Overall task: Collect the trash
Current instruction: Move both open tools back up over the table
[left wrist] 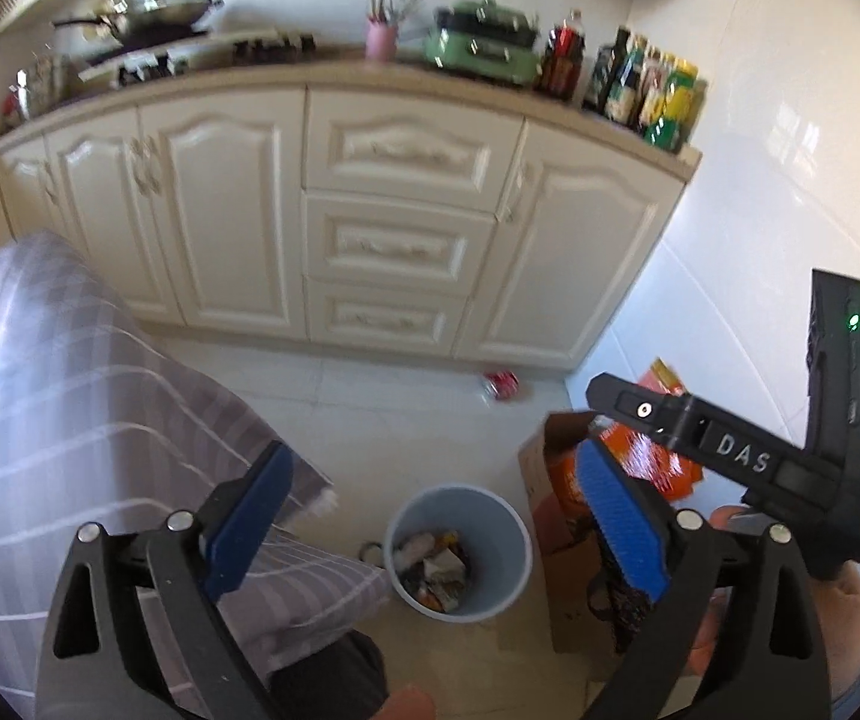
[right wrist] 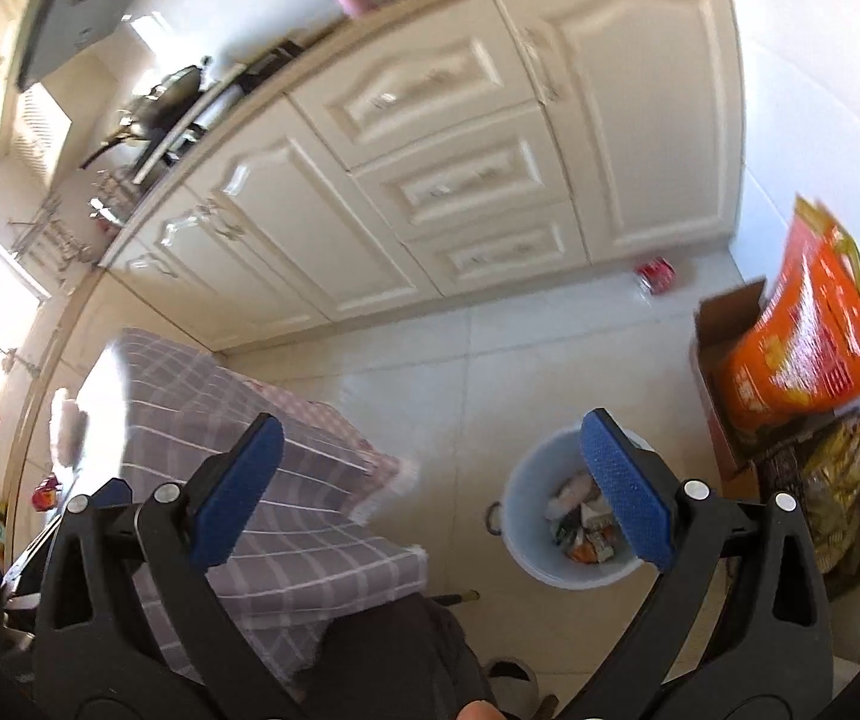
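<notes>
Left wrist view: the left tongs (left wrist: 442,531) stand wide, nothing between their blue pads, hanging over the pale blue trash bin (left wrist: 514,525), which sits on the floor between the fingers and already holds wrappers and scraps. A red can (left wrist: 500,384) lies on its side on the floor tiles at about 12 o'clock from the bin, just in front of the cabinet base (left wrist: 369,228) and well apart from the tongs. At 3 o'clock the other tool's black body crosses the view, with the letters "DAS" readable on it and a green light lit.

From the right wrist view, the right tongs (right wrist: 430,483) are also spread wide and empty; the bin (right wrist: 517,531) lies under the right finger at 4 o'clock, and the can (right wrist: 656,275) sits at 1 o'clock near the cabinet corner. An orange bag (right wrist: 802,336) stands in a cardboard box (right wrist: 724,324) against the wall at 3 o'clock; its print is too blurred to read. A checked cloth (right wrist: 261,450) hangs over the tabletop edge at 8 o'clock. Bare floor (right wrist: 526,354) runs between cloth, bin and can.
</notes>
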### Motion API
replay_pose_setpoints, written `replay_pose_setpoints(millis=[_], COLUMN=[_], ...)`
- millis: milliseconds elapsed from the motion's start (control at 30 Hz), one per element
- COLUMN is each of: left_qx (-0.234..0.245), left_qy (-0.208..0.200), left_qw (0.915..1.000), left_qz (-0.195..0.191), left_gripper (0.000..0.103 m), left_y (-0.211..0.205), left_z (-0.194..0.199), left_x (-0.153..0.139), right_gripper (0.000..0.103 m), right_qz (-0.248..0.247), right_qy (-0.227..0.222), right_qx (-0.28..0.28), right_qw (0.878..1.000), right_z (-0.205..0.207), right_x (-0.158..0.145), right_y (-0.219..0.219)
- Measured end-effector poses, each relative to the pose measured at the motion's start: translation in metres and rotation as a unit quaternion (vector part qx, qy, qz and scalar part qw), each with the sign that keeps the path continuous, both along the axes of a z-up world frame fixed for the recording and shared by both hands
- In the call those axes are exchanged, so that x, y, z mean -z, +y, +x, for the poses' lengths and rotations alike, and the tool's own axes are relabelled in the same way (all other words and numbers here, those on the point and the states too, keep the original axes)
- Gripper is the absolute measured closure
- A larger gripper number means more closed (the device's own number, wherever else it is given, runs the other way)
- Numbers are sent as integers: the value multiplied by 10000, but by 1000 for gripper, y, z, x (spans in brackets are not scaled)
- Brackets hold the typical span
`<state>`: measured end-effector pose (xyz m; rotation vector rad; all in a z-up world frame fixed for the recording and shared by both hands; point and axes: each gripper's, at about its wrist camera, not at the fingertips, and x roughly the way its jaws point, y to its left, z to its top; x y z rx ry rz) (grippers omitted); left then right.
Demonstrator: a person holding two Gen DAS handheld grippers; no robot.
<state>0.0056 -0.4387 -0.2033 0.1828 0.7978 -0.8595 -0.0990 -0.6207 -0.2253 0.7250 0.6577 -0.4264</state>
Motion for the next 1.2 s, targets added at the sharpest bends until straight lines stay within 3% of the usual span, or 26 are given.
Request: replay_pose_setpoints(millis=[300,433,667,900,1033,1200], left_qx=[-742,-1060,-1490,-2003,-2398,-2816], left_qy=[-767,-1162,-1414,-1540,-1706,-1631], left_qw=[9934,9856,9752,9660,9549,9453], left_qz=[-416,-622,-822,-555,-394,-216], left_gripper=[6,5,5,5,5,5], left_y=[78,118,180,231,270,323], left_z=[9,17,35,57,73,104], left_x=[-56,-75,-91,-93,-95,-90], right_gripper=[6,6,6,6,6,6], right_qz=[-441,-550,-827,-1042,-1185,-1236], right_qy=[-529,-618,-637,-694,-637,-470], right_qx=[-552,-868,-1335,-1893,-2255,-2658], right_qw=[9961,9928,9855,9739,9649,9549], right_z=[31,50,86,125,155,201], right_x=[-67,-85,-104,-119,-123,-116], right_y=[62,92,149,206,241,281])
